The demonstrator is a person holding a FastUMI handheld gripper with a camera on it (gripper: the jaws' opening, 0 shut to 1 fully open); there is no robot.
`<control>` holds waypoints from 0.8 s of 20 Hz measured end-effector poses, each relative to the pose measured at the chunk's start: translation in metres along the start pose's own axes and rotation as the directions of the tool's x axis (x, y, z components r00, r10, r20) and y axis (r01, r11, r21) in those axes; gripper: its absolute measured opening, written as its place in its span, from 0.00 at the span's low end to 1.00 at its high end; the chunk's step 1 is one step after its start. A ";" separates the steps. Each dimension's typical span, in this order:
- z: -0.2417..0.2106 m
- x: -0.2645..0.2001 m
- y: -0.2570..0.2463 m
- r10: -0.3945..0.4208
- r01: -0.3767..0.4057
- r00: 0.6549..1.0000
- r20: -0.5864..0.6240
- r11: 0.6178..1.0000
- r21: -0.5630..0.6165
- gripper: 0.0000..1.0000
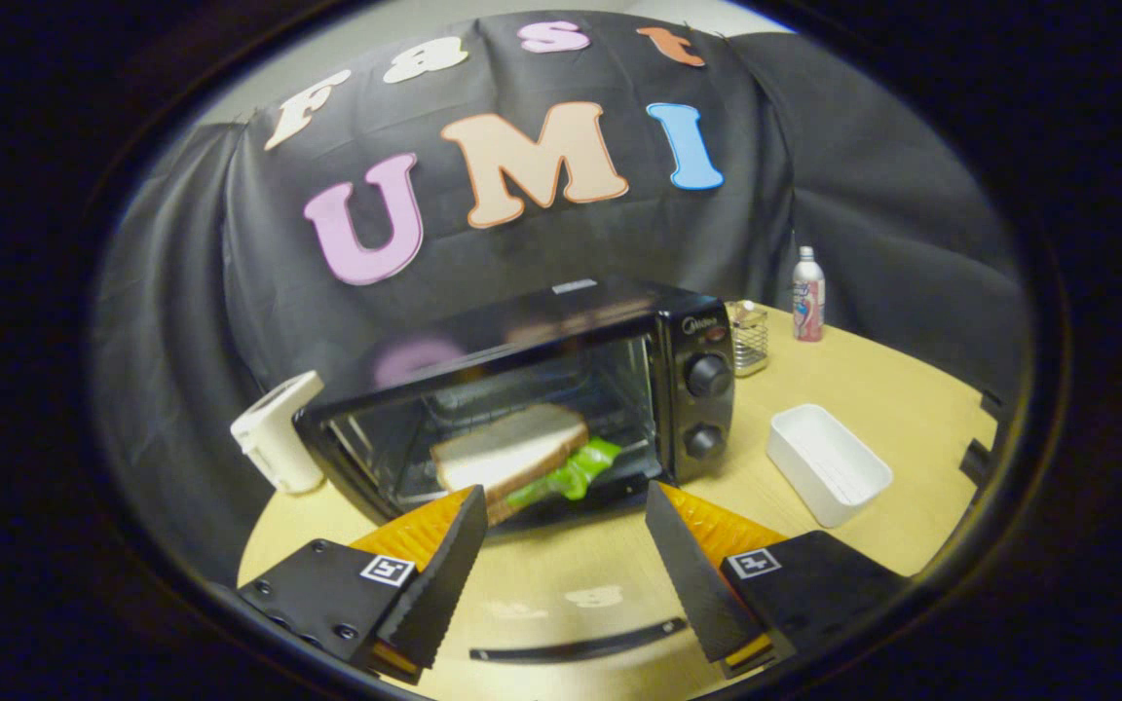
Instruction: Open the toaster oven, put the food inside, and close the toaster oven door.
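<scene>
Jaws apart, empty, sandwich (512, 453) inside toaster oven (532, 389), lettuce partly hidden

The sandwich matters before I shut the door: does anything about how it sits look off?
Yes. The sandwich lies tilted in the open toaster oven, its front corner and green filling poking out past the opening, just ahead of the open gripper. It might catch the door.
</scene>
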State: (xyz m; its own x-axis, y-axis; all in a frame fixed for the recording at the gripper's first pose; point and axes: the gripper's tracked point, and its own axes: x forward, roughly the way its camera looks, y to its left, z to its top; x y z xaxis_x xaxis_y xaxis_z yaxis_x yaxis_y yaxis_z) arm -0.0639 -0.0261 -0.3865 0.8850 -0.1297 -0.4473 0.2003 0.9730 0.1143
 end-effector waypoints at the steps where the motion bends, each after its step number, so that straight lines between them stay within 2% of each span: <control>1: -0.012 -0.011 -0.001 -0.002 0.001 1.000 -0.021 0.999 -0.032 1.00; 5: -0.052 -0.042 -0.001 -0.023 0.010 0.994 -0.103 0.992 -0.124 1.00; 10: -0.091 -0.060 0.000 -0.065 0.034 0.979 -0.193 0.987 -0.160 1.00; 16: -0.133 -0.044 -0.005 -0.076 0.024 0.962 -0.262 0.980 -0.196 1.00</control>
State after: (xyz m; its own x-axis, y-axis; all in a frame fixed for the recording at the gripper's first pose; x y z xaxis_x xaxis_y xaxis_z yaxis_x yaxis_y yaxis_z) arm -0.1595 -0.0002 -0.4853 0.7262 -0.1491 -0.6711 0.1357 0.9881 -0.0726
